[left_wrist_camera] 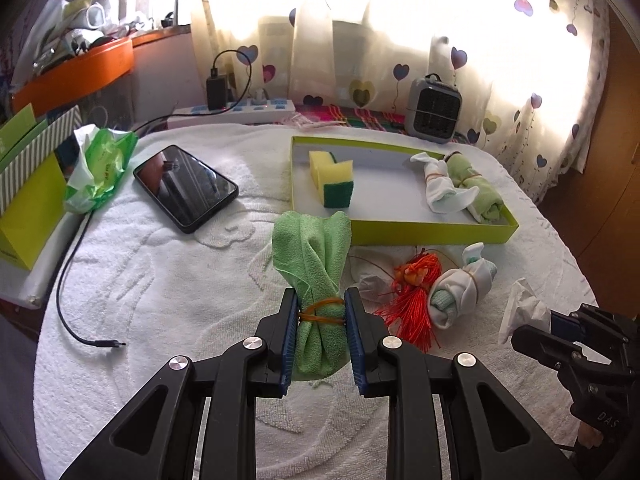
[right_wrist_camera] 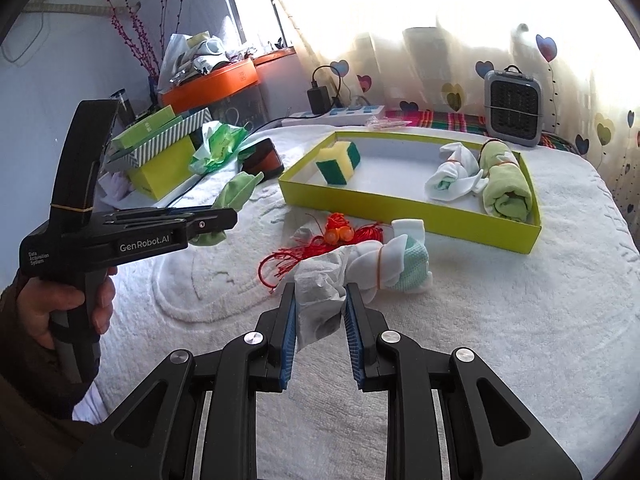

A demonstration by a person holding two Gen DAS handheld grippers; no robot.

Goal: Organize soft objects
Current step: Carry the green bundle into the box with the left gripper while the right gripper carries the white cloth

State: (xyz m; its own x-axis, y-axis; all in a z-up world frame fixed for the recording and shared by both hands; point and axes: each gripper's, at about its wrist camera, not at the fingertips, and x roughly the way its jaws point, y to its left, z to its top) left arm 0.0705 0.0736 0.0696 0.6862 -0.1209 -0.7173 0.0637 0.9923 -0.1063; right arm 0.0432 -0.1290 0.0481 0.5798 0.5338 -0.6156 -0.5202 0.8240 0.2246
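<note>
My left gripper is shut on a green cloth bundle tied with a rubber band, held above the white towel; it also shows in the right wrist view. My right gripper is shut on a crumpled white tissue; it also shows in the left wrist view. A yellow-green tray holds a yellow and green sponge, a white sock bundle and a green rolled cloth. A white and mint sock bundle and a red tassel lie in front of the tray.
A black phone lies left of the tray, with a green plastic bag, boxes and a black cable further left. A power strip and a small grey heater stand at the back by the curtain.
</note>
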